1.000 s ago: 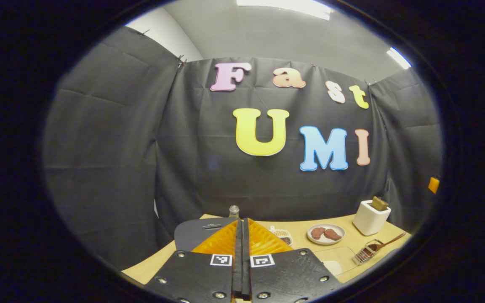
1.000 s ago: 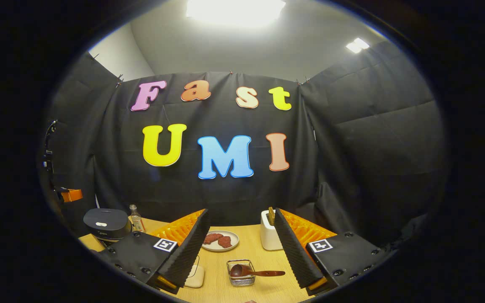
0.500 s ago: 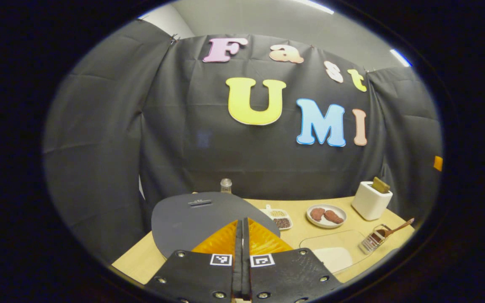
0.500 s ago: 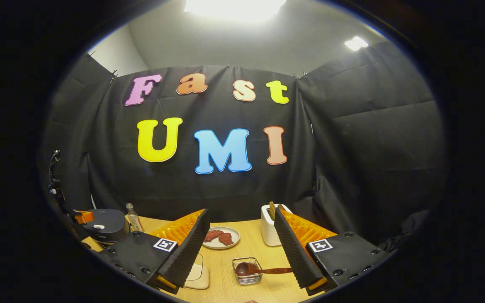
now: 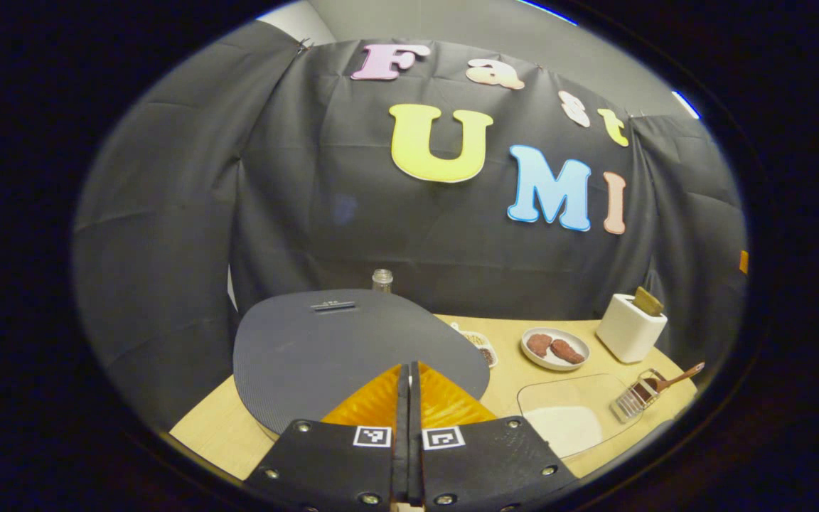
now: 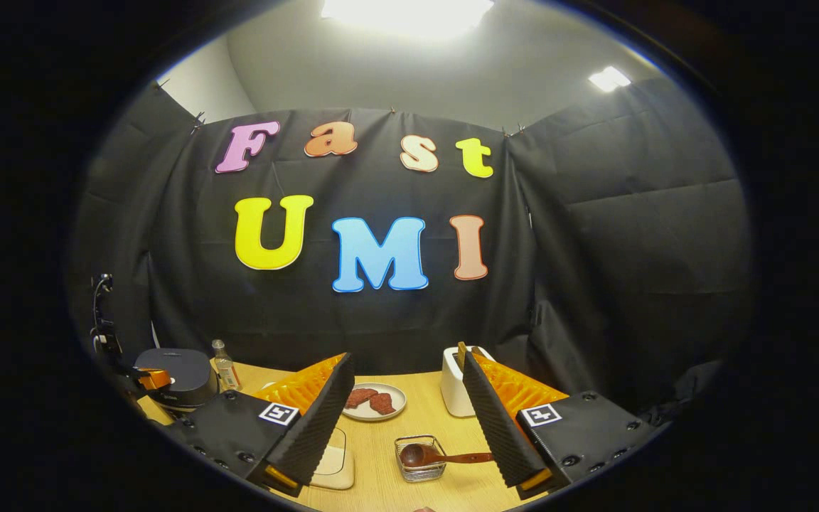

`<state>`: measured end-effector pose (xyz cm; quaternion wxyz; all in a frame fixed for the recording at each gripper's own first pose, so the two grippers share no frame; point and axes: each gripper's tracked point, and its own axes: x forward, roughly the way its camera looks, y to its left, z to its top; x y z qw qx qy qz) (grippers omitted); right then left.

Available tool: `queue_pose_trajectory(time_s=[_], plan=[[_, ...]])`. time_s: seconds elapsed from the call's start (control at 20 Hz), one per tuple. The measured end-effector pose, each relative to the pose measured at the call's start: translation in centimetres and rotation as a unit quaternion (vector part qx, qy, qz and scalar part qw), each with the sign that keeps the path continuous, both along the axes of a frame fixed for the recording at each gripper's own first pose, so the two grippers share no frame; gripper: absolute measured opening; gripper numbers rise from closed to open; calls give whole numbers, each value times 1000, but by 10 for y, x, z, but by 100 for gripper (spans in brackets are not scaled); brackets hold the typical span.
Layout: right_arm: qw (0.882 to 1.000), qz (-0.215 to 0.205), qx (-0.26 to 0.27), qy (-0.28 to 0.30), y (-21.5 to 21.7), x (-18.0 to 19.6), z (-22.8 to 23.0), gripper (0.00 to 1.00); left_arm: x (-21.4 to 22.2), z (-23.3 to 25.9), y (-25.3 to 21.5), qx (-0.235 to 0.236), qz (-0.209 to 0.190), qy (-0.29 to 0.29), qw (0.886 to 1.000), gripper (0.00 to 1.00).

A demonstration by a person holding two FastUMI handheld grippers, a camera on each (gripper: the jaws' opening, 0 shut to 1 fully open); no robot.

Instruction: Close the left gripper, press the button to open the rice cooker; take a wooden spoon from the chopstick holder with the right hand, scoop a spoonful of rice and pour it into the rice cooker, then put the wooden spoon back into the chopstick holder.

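Note:
The dark grey rice cooker [image 5: 338, 348] stands with its lid down, wide and close in the left gripper view. My left gripper [image 5: 408, 380] is shut, nothing between its fingers, and hovers just over the lid's near edge. In the right gripper view the rice cooker [image 6: 182, 373] sits at the far left with the left gripper [image 6: 152, 378] at its front. A wire chopstick holder [image 6: 420, 461] holds the wooden spoon [image 6: 452, 458], lying with its handle to the right. My right gripper [image 6: 404, 363] is open above and before it. A clear dish of white rice [image 5: 566, 419] lies nearby.
On the wooden table [image 6: 424, 416] stand a small bottle [image 5: 382, 279] behind the cooker, a little dish of beans [image 5: 484, 352], a plate with two pieces of meat [image 5: 555, 348] and a white toaster [image 5: 630, 327] with a slice in it. Black cloth closes off the back and sides.
The left gripper has dropped down and forward towards the rice cooker, whose lid now looks much larger. The right gripper has hardly moved and stays open.

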<state>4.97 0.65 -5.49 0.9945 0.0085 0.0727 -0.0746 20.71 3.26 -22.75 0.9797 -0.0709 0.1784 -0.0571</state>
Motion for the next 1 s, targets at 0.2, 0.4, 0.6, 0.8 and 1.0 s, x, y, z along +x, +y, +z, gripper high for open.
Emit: queue_pose_trajectory(time_s=[0.2, 0.4, 0.6, 0.8, 1.0], plan=[[1000, 10, -4, -2, 4, 4, 2, 98, -3, -14, -3, 14, -10, 27, 1000, 2], [1000, 29, 0, -10, 12, 6, 7, 98, 6, 6, 3, -35, -3, 21, 999, 2], [999, 39, -7, -18, 9, 3, 13, 98, -2, 44, 9, 18, 15, -34, 999, 2], [999, 48, 5, -17, 3, -2, 10, 98, -4, 115, 22, 67, 36, -111, 991, 0], [998, 53, 9, -13, -6, -2, 2, 98, -19, 176, 27, 57, 63, -165, 983, 1]])
